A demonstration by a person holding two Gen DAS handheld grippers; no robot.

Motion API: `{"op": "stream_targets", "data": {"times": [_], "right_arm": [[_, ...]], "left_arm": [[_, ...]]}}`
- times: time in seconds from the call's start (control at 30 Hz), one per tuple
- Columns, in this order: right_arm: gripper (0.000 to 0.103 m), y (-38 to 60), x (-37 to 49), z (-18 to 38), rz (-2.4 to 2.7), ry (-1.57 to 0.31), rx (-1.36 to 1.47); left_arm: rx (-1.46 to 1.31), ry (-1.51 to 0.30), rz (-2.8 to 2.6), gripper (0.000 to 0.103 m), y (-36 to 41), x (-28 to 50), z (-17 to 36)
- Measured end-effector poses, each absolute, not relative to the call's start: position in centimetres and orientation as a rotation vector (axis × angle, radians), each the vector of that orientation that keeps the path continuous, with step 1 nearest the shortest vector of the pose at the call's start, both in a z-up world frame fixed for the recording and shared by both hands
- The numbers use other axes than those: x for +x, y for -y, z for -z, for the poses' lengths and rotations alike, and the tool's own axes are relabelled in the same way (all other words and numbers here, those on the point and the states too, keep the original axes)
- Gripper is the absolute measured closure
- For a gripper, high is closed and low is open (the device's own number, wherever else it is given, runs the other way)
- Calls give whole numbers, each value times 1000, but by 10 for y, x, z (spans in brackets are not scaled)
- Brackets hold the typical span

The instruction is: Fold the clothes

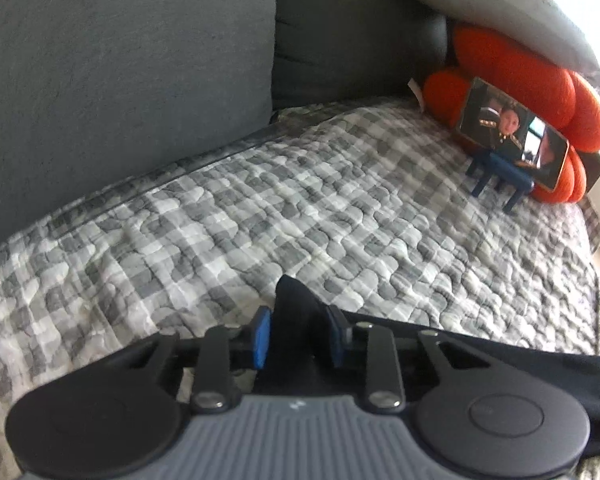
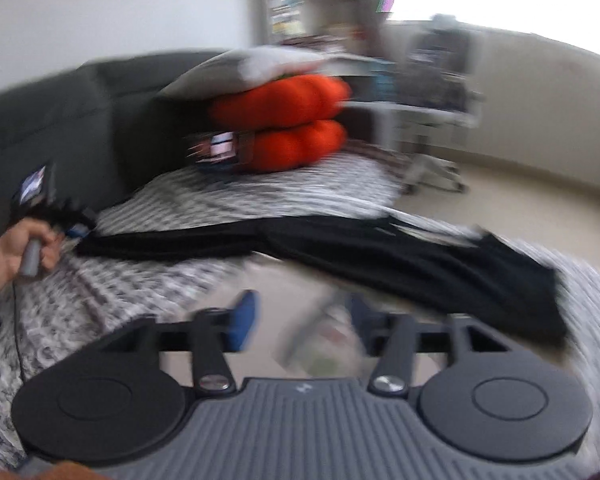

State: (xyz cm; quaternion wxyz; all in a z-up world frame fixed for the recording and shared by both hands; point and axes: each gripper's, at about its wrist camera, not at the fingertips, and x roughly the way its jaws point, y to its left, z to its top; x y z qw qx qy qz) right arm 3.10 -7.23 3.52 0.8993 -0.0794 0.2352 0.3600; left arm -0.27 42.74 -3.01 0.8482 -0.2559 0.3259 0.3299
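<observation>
A black garment lies stretched across the grey checked quilt, its right end bunched near the bed edge. My left gripper is shut on one end of the black garment, a fold sticking up between its blue fingers. In the right wrist view the left gripper shows at far left, held by a hand, at the garment's left end. My right gripper is open and empty, above the quilt in front of the garment. That view is motion-blurred.
A dark grey sofa back runs behind the quilt. An orange cushion under a grey pillow sits at the far end, with a phone on a small blue stand. Beige floor and a shelf lie beyond.
</observation>
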Motion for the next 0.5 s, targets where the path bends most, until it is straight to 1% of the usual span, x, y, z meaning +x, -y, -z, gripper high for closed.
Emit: {"op": "stream_targets", "data": {"times": [0.23,0.33,0.43,0.5], "right_arm": [[43,-50,90,-37,-910,-509,-333],[43,-94,112,-31,-947,-522,-418],[43,-135,133,-22,-977,-536,-477],[47,-161,145,-14,-1001,-534,-518]], "left_arm": [[-705,-596,-645,73,-438,-28,30],[-709,-574,-656,70,-437,-32,23],[-749,-580,-662,71,-439,-39,30],[-770,-586,-662,71,-442,-43,35]]}}
